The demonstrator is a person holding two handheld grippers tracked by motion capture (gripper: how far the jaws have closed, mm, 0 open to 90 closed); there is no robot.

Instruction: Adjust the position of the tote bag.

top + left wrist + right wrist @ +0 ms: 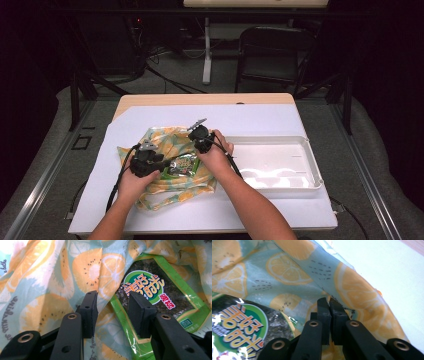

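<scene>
1. White sheeting covers the wooden worktop, which stands on grey floor in a dim room.
2. Nearest the person, both forearms reach in from the bottom edge, each hand wrapped around a black tool.
3. Left hand-held gripper hovers with its jaws apart over the cloth, one pad above the fabric, the other above the edge of a green foil snack packet printed with yellow and red characters.
4. That packet lies inside the folds of a crumpled fabric bag patterned with orange citrus slices on pale teal, between the two tools.
5. Right hand-held gripper has its jaws pressed together, pinching a fold of the bag's fabric at its right-hand side.
6. Just right of the bag sits an empty white plastic rectangular tray.
7. Farther back, beyond the worktop, a dark folding chair and a white post stand among cables.
</scene>
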